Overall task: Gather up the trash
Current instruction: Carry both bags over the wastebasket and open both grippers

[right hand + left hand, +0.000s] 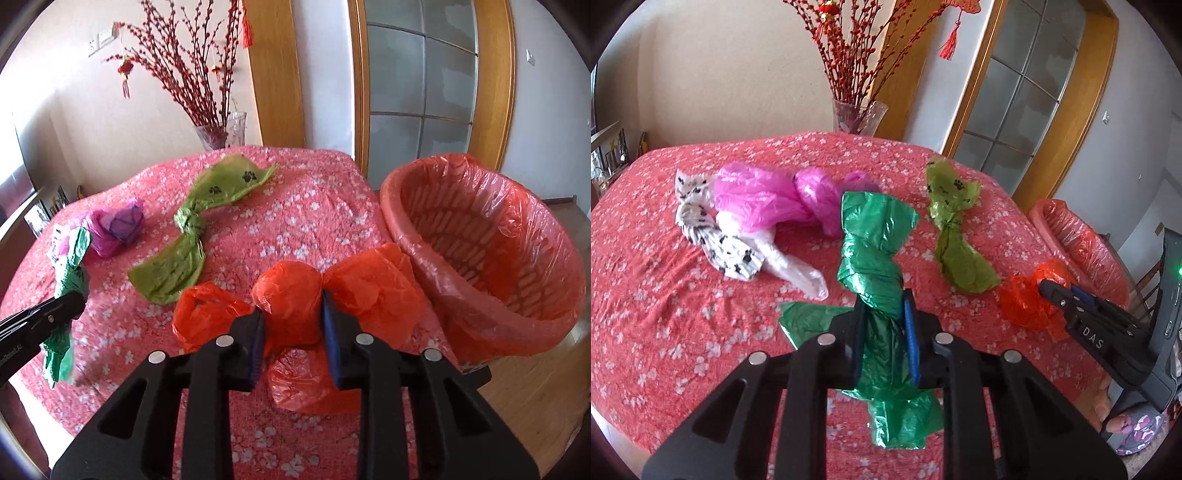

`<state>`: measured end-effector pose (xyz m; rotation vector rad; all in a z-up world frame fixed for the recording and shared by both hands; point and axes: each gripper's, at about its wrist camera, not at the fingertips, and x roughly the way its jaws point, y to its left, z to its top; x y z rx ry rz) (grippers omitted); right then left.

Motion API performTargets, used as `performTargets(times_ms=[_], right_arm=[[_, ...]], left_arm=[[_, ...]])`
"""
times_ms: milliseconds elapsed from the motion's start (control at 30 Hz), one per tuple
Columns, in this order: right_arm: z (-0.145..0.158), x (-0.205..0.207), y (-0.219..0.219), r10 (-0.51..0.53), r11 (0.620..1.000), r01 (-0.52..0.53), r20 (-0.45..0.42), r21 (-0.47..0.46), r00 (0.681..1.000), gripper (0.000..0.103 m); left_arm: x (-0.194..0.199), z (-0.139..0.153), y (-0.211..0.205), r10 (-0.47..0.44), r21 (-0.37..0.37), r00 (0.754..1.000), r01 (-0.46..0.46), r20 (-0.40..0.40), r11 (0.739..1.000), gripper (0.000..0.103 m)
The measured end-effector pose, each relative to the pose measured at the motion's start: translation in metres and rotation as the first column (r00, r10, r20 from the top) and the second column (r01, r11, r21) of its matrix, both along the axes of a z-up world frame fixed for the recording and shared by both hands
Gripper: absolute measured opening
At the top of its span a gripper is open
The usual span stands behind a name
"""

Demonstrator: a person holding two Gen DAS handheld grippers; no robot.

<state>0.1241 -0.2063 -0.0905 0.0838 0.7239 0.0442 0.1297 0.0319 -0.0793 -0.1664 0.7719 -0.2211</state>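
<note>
On the red flowered tablecloth [665,280] lie several knotted plastic bags. My left gripper [884,302] is shut on the dark green bag [871,236] at its twisted middle; the bag's ends stick out above and below the fingers. From the right wrist view this gripper [79,295] and the green bag [74,251] show at the left edge. My right gripper [292,305] is shut on the orange bag [369,280], pinching its round knot near the table's right edge. It also appears in the left wrist view, right gripper [1047,286] on the orange bag [1023,302].
A red basket [406,236] lined with an orange-red bag stands just right of the table, basket [1078,236]. An olive paw-print bag [953,236], a pink bag [757,195] and a white paw-print bag [698,218] lie farther back. A glass vase [857,118] stands behind.
</note>
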Motion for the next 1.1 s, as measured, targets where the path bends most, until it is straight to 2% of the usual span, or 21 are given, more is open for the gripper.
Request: performTargets(times_ms=[433, 667, 867, 1100], right_arm=[[0.052, -0.013, -0.028, -0.057, 0.997, 0.05, 0.133, 0.057, 0.989, 0.027], [0.068, -0.019, -0.052, -0.111, 0.993, 0.102, 0.17, 0.061, 0.979, 0.027], [0.081, -0.023, -0.082, -0.184, 0.982, 0.172, 0.202, 0.077, 0.962, 0.027], [0.096, -0.03, -0.125, -0.303, 0.952, 0.283, 0.239, 0.114, 0.923, 0.027]], left_arm=[[0.015, 0.049, -0.027, -0.078, -0.039, 0.991, 0.082, 0.108, 0.996, 0.019], [0.025, 0.07, -0.055, -0.149, -0.054, 0.978, 0.159, 0.149, 0.986, 0.019], [0.038, 0.086, -0.09, -0.237, -0.079, 0.955, 0.254, 0.177, 0.964, 0.019], [0.059, 0.096, -0.137, -0.343, -0.111, 0.921, 0.366, 0.185, 0.924, 0.02]])
